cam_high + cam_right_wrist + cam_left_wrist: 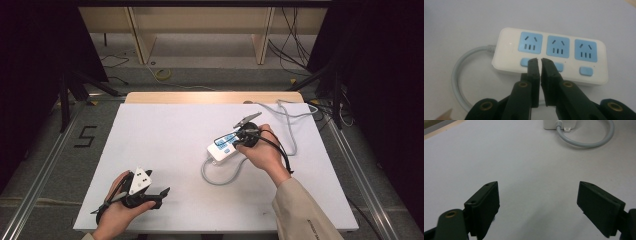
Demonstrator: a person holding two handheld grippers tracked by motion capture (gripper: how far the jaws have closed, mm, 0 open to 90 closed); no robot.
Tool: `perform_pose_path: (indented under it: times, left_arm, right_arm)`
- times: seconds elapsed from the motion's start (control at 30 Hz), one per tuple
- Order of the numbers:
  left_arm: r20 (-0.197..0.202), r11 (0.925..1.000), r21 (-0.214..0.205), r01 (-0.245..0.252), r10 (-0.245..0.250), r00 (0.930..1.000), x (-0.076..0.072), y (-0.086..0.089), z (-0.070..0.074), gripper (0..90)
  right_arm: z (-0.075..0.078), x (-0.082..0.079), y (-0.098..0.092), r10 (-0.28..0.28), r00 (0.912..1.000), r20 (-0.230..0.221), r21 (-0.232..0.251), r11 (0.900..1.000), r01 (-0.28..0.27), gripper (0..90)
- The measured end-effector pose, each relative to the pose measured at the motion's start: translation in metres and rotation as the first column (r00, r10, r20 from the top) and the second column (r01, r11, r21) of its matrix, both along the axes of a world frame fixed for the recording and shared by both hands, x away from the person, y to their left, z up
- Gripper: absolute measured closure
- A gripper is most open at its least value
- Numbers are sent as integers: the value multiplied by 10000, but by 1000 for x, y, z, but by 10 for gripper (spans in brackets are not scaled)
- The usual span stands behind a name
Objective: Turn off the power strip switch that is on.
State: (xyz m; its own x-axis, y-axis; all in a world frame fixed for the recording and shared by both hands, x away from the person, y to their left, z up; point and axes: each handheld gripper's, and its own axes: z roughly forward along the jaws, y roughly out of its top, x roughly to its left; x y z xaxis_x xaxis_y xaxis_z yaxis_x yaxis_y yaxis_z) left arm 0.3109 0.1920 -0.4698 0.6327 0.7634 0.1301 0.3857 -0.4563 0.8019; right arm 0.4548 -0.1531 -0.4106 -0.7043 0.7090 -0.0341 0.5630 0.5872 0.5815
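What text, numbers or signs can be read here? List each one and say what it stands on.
"5": black mark on the floor left of the table.
Sleeve of the person's right arm: a line of small print, too small to read.
Power strip: no words or brand to be read on its top; its sockets and blue buttons are unmarked.
Nothing readable on either hand-held gripper.

The power strip (549, 56) is white, with three light-blue socket faces and light-blue buttons. Its cord (220, 177) is pale grey. Black right gripper (541, 60), white table (170, 150).
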Motion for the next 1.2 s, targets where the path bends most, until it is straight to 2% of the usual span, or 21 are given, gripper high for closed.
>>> perform_pose_path:
  times: [0.13, 0.2, 0.37, 0.47, 0.77, 0.97, 1.07, 1.2]
  left_arm:
    - [-13, 10000, 2, -18, 18, 10000, 0, 0, 0, 180]
    - [-20, 10000, 0, -27, 27, 10000, 0, 0, 0, 180]
    - [-39, 10000, 16, -49, 49, 10000, 0, 0, 0, 180]
    - [-43, 10000, 12, -65, 65, 10000, 0, 0, 0, 180]
    - [-53, 9999, 12, -111, 111, 9999, 0, 1, 0, 179]
    - [-50, 9999, -8, -134, 134, 9999, 0, 1, -1, 180]
    - [-50, 9999, 29, -138, 138, 9999, 0, 1, 0, 180]
    - [-69, 9998, 1, -196, 196, 9998, 0, 1, -1, 180]
  right_arm:
    - [-1, -7, -8, -45, 9999, 90, 161, 9999, 44, 815]
    - [0, -10, -12, -5, 9995, 320, 173, 9998, -1, 790]
    - [1, -19, -22, -93, 9984, 553, 392, 9992, 71, 741]
    - [1, -24, -28, -124, 9978, 654, 345, 9994, 101, 707]
    - [0, -38, -45, -323, 9947, 981, 750, 9969, 250, 627]
    - [-6, -56, -70, -444, 9892, 1400, 1535, 9879, 226, 561]
    - [-12, -70, -86, -585, 9879, 1435, 1968, 9800, 295, 550]
    - [-23, -90, -105, -604, 9814, 1825, 2415, 9703, 149, 507]
